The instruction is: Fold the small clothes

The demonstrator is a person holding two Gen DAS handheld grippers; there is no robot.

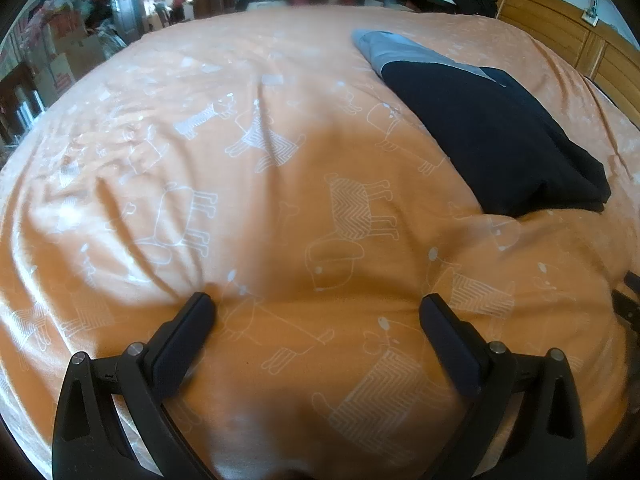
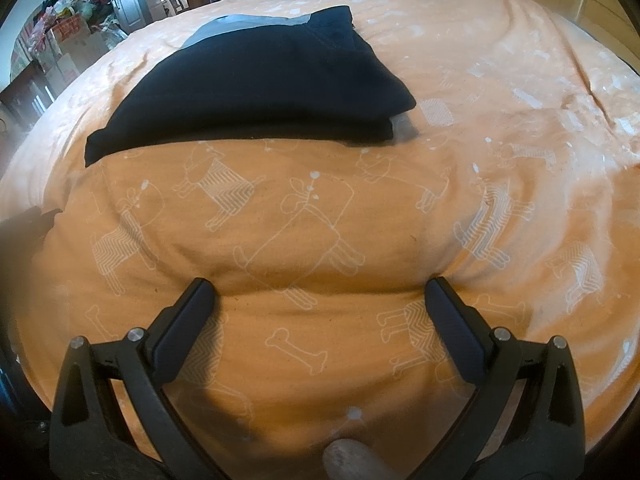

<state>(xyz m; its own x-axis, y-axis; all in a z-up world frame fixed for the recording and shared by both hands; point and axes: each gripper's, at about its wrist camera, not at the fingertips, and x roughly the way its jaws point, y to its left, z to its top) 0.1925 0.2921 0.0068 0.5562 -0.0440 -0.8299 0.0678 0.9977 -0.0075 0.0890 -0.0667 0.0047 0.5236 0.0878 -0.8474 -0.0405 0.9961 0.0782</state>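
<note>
Orange bedspread with white dog outlines covers the bed. Folded dark navy garment with a grey band lies flat on it, right of and beyond the left gripper, left of and beyond the right gripper. Both grippers released, jaws spread wide, fingertips pressing the bedspread, holding nothing.
</note>
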